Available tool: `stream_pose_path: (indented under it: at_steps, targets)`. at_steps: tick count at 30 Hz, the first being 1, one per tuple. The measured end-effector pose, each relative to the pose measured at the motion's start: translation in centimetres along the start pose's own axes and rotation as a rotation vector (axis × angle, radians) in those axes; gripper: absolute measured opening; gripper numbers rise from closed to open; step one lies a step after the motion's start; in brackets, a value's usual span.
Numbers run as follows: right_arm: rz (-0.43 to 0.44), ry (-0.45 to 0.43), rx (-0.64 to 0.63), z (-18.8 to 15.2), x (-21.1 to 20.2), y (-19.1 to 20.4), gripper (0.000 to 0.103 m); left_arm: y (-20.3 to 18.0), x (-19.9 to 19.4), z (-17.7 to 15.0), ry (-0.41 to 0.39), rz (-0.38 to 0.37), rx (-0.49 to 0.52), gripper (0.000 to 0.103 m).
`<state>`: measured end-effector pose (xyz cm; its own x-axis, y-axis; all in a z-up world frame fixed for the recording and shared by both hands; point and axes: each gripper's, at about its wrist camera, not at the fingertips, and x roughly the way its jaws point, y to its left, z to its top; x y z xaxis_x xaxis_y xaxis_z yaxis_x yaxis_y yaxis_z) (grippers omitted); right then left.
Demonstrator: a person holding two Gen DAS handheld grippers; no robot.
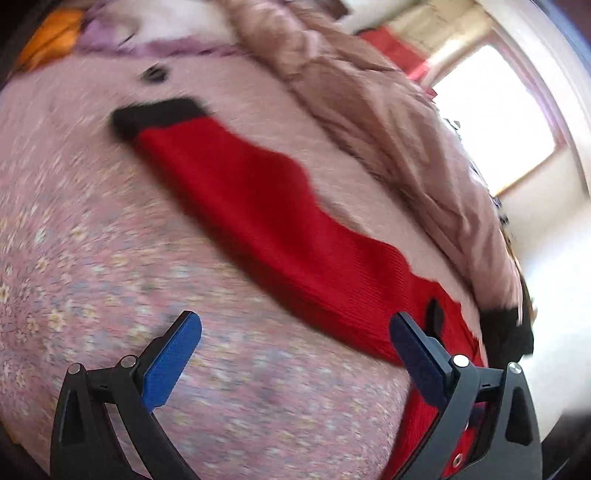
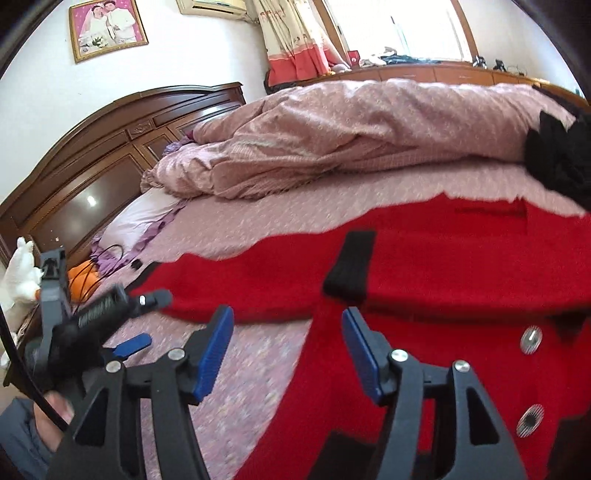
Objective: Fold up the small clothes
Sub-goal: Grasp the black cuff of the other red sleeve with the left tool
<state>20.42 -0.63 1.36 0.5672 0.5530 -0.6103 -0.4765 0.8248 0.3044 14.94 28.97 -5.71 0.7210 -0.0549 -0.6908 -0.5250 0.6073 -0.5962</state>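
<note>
While daylight is pouring through a far window [image 2: 399, 29], a pink floral bedsheet [image 2: 258, 206] is covering the bed, with a rumpled quilt [image 2: 332, 129] lying beyond. A red cardigan [image 2: 443, 258] with black cuffs is lying spread on the near sheet. Both the left gripper [image 1: 295, 354] and right gripper [image 2: 288, 347] are hanging open, gripping nothing.

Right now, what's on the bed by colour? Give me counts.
Red: 1, cardigan
Black: 1, garment
Pink: 1, quilt
Orange: 1, object, kind unclear
Total: 4
</note>
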Motion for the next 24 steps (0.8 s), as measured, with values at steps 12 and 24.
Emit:
stream_pose_path:
  at_steps: [12, 24]
  targets:
    - [0.014, 0.073, -0.002, -2.8, 2.5, 1.0, 0.064, 3.6, 0.0, 1.8, -0.043, -0.143, -0.192, 0.098]
    - [0.015, 0.061, 0.153, -2.6, 1.7, -3.5, 0.064, 3.0, 3.2, 6.0, -0.110, -0.115, -0.174, 0.098]
